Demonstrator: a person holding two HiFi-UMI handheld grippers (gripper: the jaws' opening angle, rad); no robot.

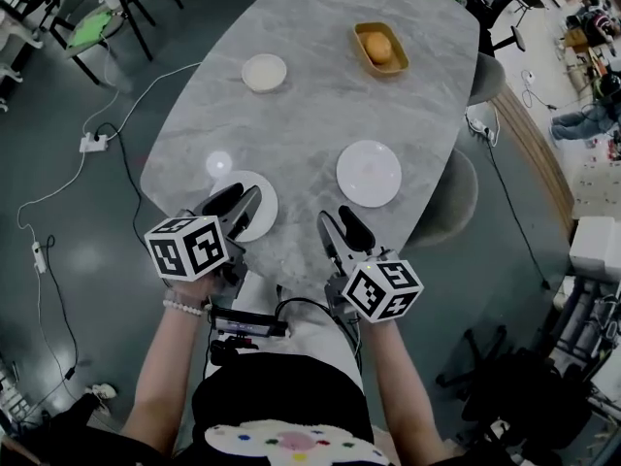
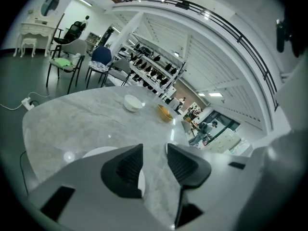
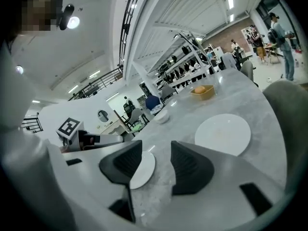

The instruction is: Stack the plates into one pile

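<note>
Two flat white plates lie apart on the grey marble table (image 1: pixel 320 115): one (image 1: pixel 369 173) at the near right, one (image 1: pixel 260 212) at the near left edge. A smaller cream dish (image 1: pixel 264 72) sits farther back. My left gripper (image 1: pixel 243 200) hovers over the near-left plate (image 2: pixel 94 153), open, with nothing between its jaws (image 2: pixel 154 153). My right gripper (image 1: pixel 337 219) hangs over the table's near edge, short of the right plate (image 3: pixel 223 134), open and empty (image 3: pixel 156 153). The left plate (image 3: pixel 144 170) shows between its jaws, lower down.
A yellow tray (image 1: pixel 380 49) with an orange fruit stands at the back right. Grey chairs (image 1: pixel 441 202) sit along the table's right side. Cables and a power strip (image 1: pixel 93 142) lie on the floor at left. More chairs (image 2: pixel 65 61) stand beyond the table.
</note>
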